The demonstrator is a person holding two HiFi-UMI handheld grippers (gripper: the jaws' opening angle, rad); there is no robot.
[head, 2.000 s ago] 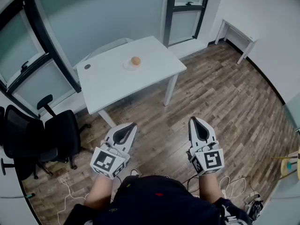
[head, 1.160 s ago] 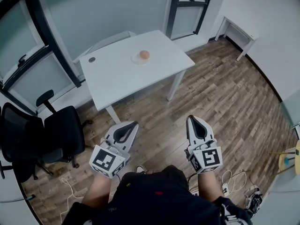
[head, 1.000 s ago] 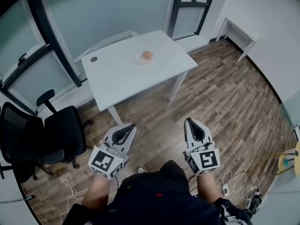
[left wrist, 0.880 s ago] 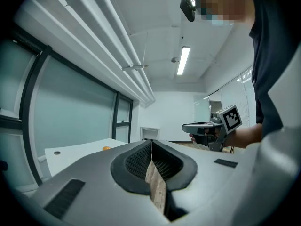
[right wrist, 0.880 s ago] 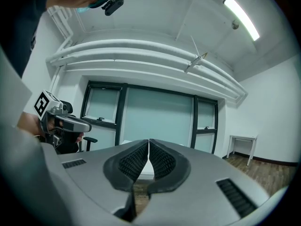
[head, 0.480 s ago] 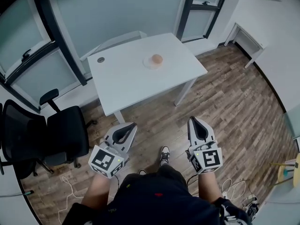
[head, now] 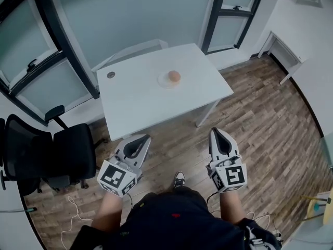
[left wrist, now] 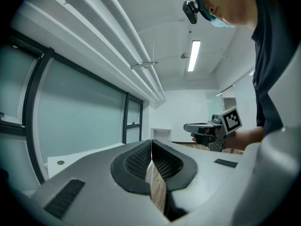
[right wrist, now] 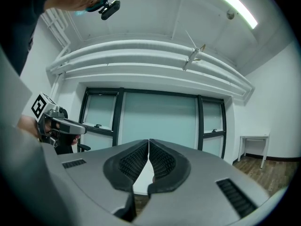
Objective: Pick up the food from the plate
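Two grippers are held side by side in front of the person's body, both pointing forward and about level. The left gripper (head: 141,139) has its jaws closed: its own view shows the ribbed pads meeting at the tips with nothing between them, only a sliver of wooden floor (head: 260,113) visible below the contact line. The right gripper (head: 219,133) is in the same condition, jaws together and empty. This closed, level posture reads as a carrying position suited to an approach, since no object is within reach of either pair of jaws. The food (head: 174,76), a small rounded orange-brown item, sits on a pale plate (head: 163,81) well ahead of both jaws and roughly between their two lines of aim. The plate rests on the white bench (head: 140,98), past its middle, so the near bench edge lies between the jaws and the target and a reach across the surface will probably be required. A small dark disc (head: 111,75) lies on the bench ahead of the left jaws, apart from the plate. A black office chair (head: 67,150) stands to the outer side of the left jaws, clear of the direct path. Whichever gripper takes the food needs its jaws opened before arrival.
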